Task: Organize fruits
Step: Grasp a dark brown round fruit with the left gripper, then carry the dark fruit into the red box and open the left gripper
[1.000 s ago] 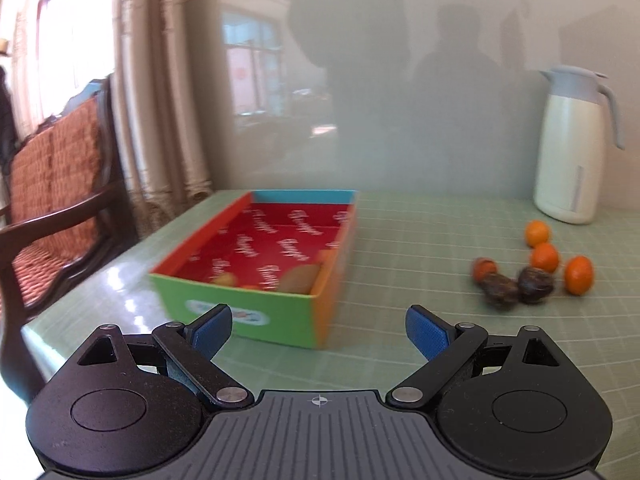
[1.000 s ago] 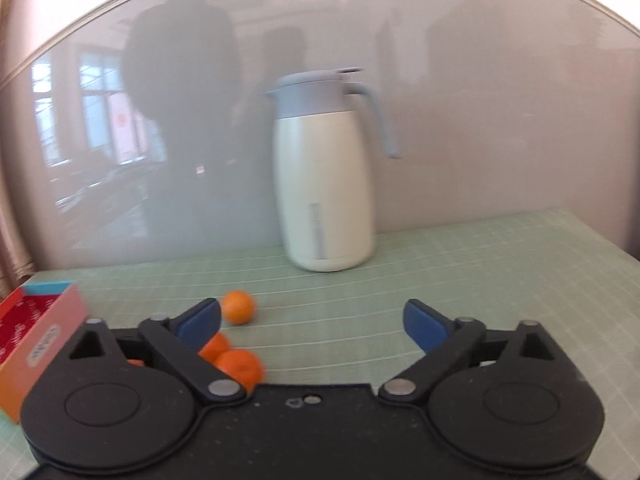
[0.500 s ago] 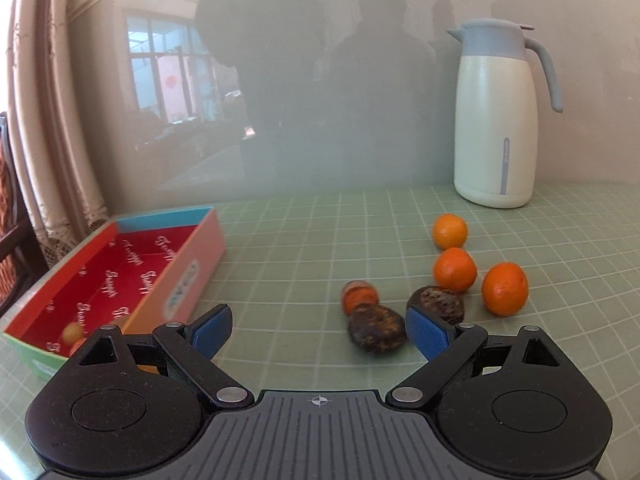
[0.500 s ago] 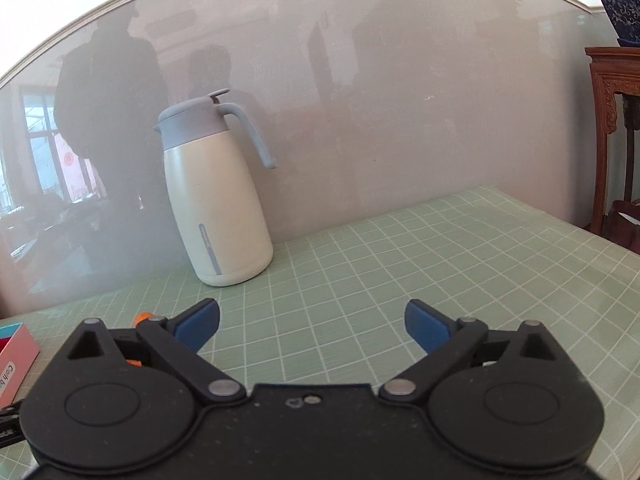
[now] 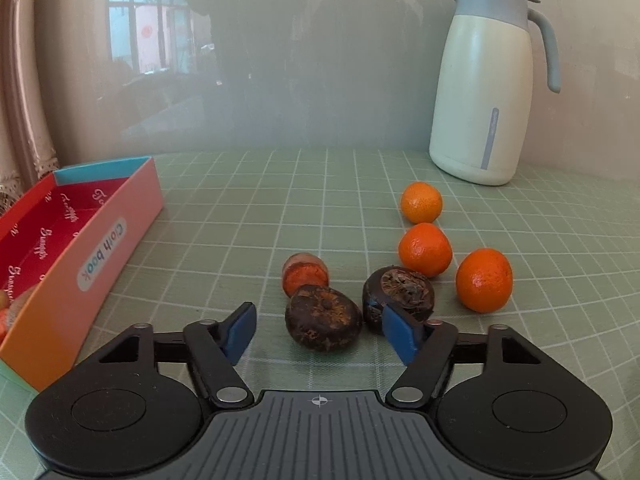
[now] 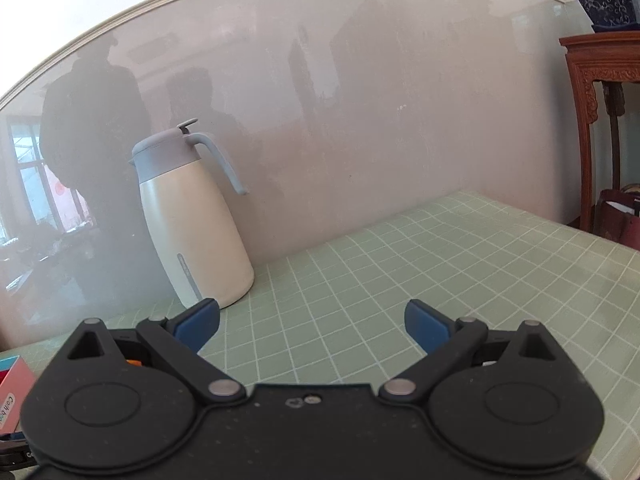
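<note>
In the left wrist view my left gripper [image 5: 320,334] hangs low over the green checked table, its jaws closing. A dark mangosteen [image 5: 323,322] lies between the blue pads [image 5: 240,332], with a small gap on each side. A second mangosteen [image 5: 400,294] sits just behind the right pad. A small reddish fruit [image 5: 305,274] lies beyond them, and three oranges [image 5: 425,249] to the right. The colourful box [image 5: 80,248] with a red inside stands at the left. My right gripper [image 6: 312,326] is open and holds nothing above bare table.
A cream thermos jug [image 5: 484,92] stands at the back right by the glossy wall, and shows as the jug [image 6: 192,224] in the right wrist view. A carved wooden stand [image 6: 592,92] rises past the table's right edge. The box corner [image 6: 12,384] peeks in low at the left.
The left gripper swung right from the box to the fruit pile and came in low and close; its jaws narrowed around a mangosteen. The right view turned right and lost the oranges.
</note>
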